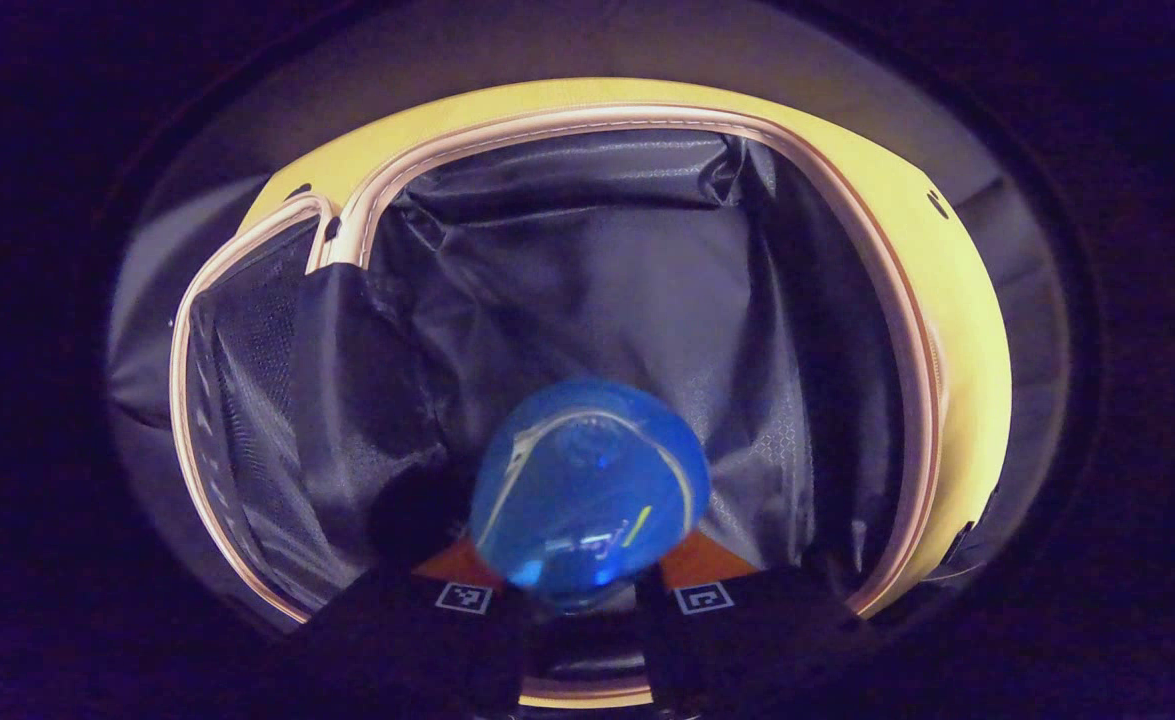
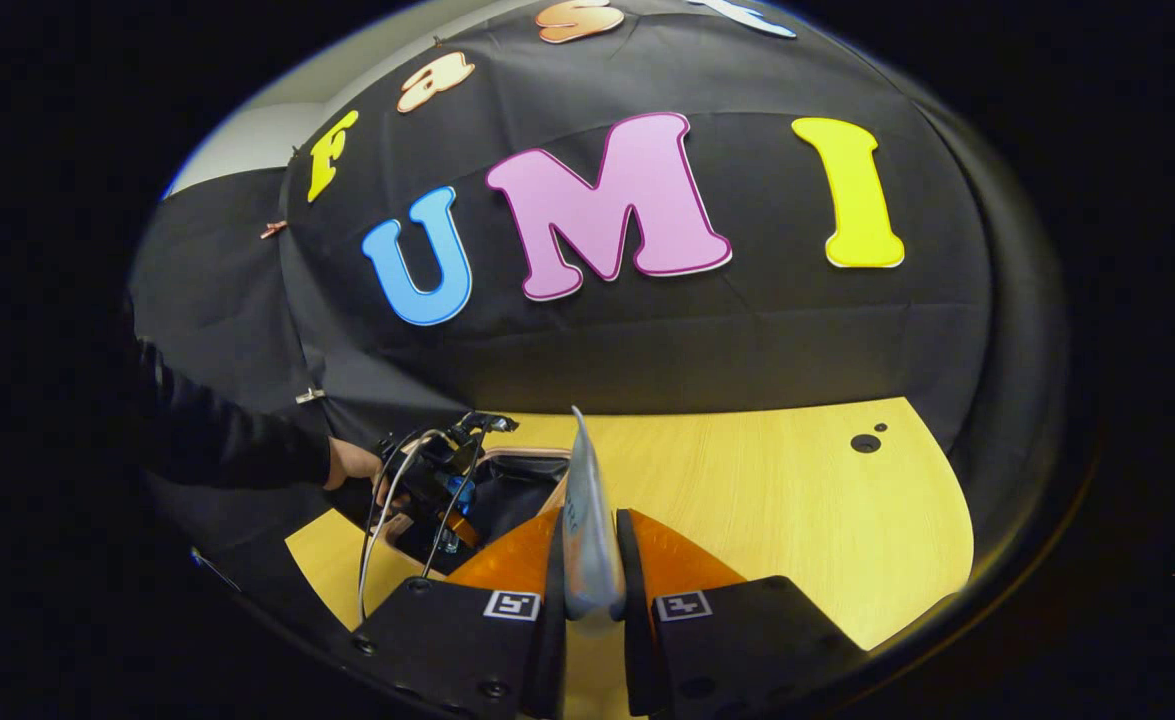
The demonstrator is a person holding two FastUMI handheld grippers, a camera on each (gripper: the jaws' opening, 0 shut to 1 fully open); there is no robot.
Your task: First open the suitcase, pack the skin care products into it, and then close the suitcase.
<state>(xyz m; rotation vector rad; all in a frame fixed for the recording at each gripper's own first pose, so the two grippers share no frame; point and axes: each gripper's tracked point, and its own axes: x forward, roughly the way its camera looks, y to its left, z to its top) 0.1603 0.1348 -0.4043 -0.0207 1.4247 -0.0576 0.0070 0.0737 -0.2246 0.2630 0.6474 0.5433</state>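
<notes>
In the left gripper view, the left gripper (image 1: 587, 590) is clamping a blue bottle (image 1: 587, 490) between its two fingers, with the bottle's rounded end pointing at the camera at about 6 o'clock. Pale markings are showing on the bottle, but they are too blurred to read. A square black-and-white marker is sitting on each finger. Beyond the bottle, the suitcase (image 1: 957, 330) is lying open, with its yellow shell and pinkish trim curving from 9 o'clock over 12 to 4 o'clock. Its dark grey lining (image 1: 587, 260) is showing wrinkled, and a mesh panel (image 1: 247, 400) is lying at 9 o'clock.

In the right gripper view, the right gripper (image 2: 592, 590) is pinching a thin, flat, pale packet (image 2: 587, 520) edge-on between its orange-backed fingers at 6 o'clock; small blue print on it cannot be read. Farther off at 8 o'clock, a hand (image 2: 352, 465) in a dark sleeve is holding the left gripper over the open suitcase. The wooden table (image 2: 797, 500) is spreading toward 3 o'clock, with small dark holes (image 2: 865, 442) near its far edge.
</notes>
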